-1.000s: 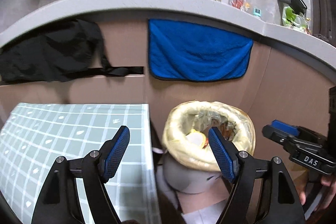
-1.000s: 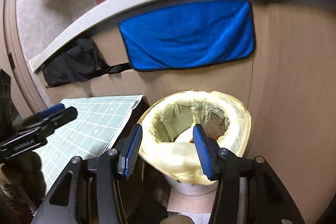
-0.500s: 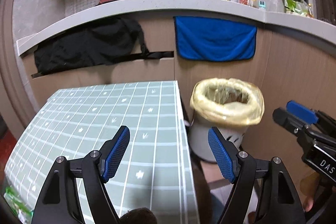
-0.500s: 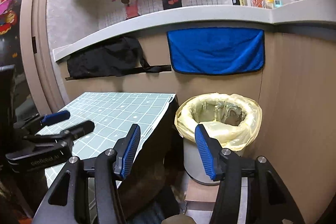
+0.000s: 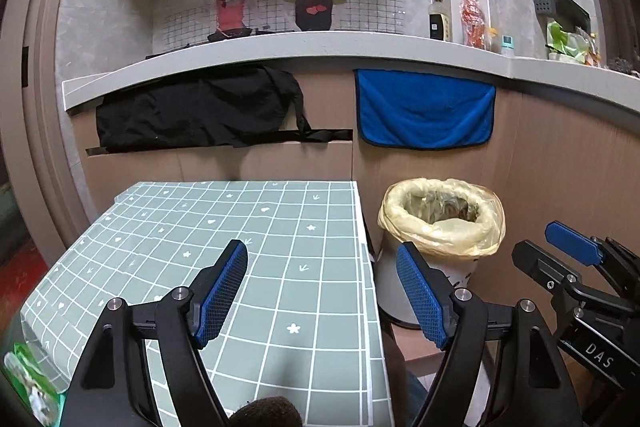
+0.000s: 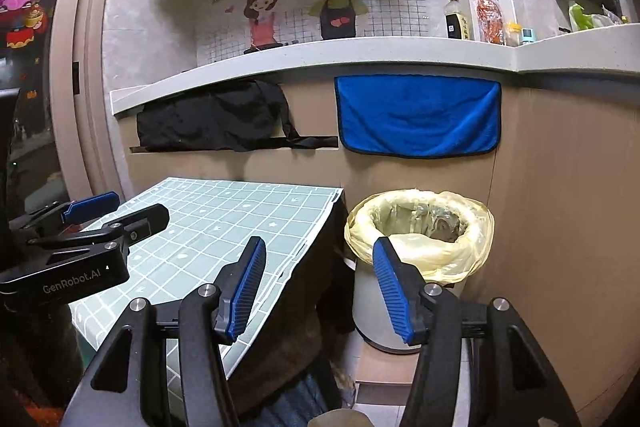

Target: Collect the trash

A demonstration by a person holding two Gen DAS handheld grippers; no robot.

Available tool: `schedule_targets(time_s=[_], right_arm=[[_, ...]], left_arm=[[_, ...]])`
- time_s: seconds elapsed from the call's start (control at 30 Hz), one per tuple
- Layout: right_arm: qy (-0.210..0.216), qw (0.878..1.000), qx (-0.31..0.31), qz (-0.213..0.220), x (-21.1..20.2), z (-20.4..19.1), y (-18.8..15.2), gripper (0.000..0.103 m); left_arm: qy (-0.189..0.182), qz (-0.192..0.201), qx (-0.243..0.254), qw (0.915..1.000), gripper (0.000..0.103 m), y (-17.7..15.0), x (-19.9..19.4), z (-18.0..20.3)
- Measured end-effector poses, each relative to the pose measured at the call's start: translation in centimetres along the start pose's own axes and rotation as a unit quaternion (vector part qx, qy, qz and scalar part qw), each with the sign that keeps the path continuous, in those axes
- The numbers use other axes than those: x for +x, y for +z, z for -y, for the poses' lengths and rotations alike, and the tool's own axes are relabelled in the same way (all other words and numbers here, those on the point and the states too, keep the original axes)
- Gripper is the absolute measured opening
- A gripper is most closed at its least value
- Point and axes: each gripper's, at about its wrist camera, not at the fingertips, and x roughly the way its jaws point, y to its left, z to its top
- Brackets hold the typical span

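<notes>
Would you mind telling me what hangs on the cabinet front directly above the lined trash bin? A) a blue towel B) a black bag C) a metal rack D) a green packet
A: the blue towel hangs below the counter edge straight above the trash bin with its yellow liner, while the black bag hangs further left, above the checked table.

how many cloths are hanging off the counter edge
2. A black cloth hangs on the left, above the far edge of the checked table. A blue cloth hangs to its right, above the lined trash bin. More may hang outside the view.
</notes>
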Motion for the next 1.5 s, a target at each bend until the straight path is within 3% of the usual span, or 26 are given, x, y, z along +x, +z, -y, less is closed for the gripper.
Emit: schedule_targets(time_s=[1.5], right_arm=[[0.000, 1.000, -0.005, 0.004, 0.14, 0.33, 0.51, 0.054]], left_arm=[[-0.003, 0.002, -0.009, 1.0000, 0.077, -0.07, -0.10, 0.30]])
